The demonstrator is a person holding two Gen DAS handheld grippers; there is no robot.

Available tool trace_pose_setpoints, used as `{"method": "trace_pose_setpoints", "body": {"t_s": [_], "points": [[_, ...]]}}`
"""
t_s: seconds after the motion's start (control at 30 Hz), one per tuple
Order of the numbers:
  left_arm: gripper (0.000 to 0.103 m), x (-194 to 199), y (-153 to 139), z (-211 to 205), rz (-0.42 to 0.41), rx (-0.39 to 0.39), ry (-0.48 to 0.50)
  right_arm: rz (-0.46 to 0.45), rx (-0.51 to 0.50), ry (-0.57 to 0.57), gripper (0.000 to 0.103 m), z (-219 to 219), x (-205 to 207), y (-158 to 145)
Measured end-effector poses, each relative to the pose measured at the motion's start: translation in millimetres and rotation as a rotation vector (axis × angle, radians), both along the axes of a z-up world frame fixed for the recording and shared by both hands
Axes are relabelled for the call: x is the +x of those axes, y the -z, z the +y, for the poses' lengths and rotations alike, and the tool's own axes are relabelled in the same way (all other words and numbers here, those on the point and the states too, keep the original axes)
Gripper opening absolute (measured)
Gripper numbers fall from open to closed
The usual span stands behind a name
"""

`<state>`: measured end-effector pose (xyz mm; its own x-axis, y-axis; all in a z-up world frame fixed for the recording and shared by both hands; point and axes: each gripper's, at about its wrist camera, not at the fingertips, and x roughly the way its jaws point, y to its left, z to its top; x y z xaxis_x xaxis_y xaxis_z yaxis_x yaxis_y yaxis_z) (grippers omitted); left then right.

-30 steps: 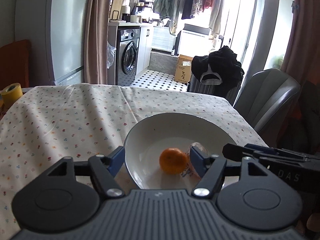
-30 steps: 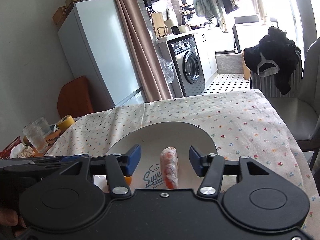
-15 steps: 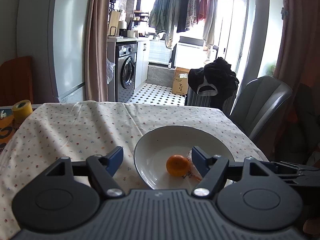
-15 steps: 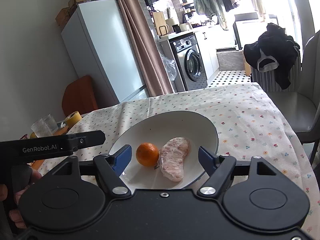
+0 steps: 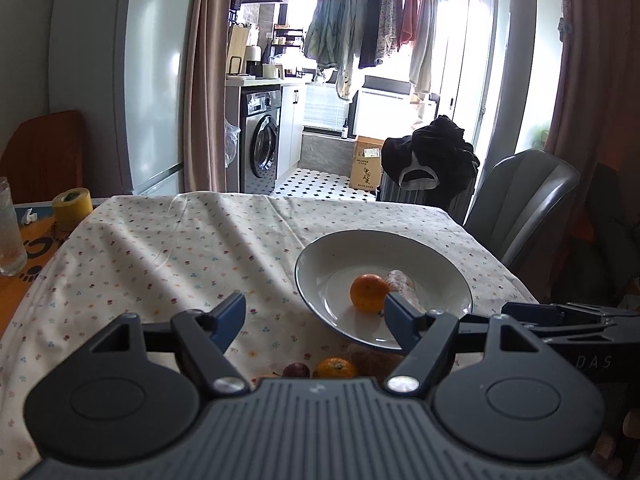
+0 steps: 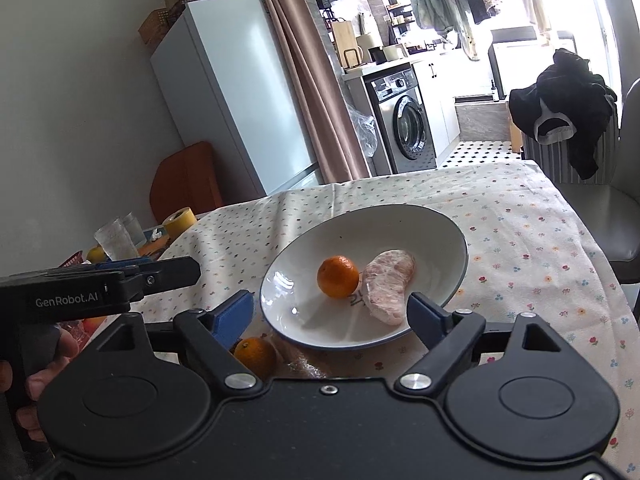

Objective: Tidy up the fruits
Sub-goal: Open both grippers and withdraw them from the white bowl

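A white bowl [image 6: 436, 236] stands on the flowered tablecloth and holds an orange [image 6: 338, 277] and a wrapped pink pomelo wedge [image 6: 387, 283]. In the left wrist view the bowl [image 5: 320, 268] holds the same orange [image 5: 369, 293]. My right gripper [image 6: 331, 311] is open and empty, above the bowl's near rim. My left gripper [image 5: 315, 317] is open and empty, left of the bowl. A second orange [image 6: 256, 356] lies on the cloth in front of the bowl, also seen in the left wrist view [image 5: 335, 368] beside a dark plum [image 5: 296, 370].
A yellow tape roll [image 5: 73, 204] and a glass [image 5: 10, 236] stand at the table's left end. A grey chair [image 5: 524, 204] stands at the right. The table [image 5: 160, 248] carries a flowered cloth.
Both grippers have pulled back and risen from the bowl. The pomelo wedge, earlier between the right fingers, lies in the bowl. Loose fruit in front of the bowl has come into view.
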<state>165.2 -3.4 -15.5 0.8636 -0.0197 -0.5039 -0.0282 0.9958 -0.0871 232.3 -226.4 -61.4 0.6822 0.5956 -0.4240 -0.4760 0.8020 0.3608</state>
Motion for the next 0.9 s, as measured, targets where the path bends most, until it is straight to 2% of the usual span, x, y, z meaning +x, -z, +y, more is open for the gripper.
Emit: {"method": "trace_pose_setpoints", "body": {"t_s": [0.33, 0.6, 0.9], "points": [[0.076, -34, 12, 12, 0.012, -0.033, -0.021, -0.011, -0.020, -0.022, 0.089, 5, -23, -2], [0.092, -54, 22, 18, 0.017, -0.073, -0.048, -0.019, -0.045, -0.057, 0.101, 7, -42, -2], [0.093, -68, 35, 16, 0.031, -0.066, -0.038, -0.011, -0.060, -0.076, 0.103, 11, -55, 5]]}}
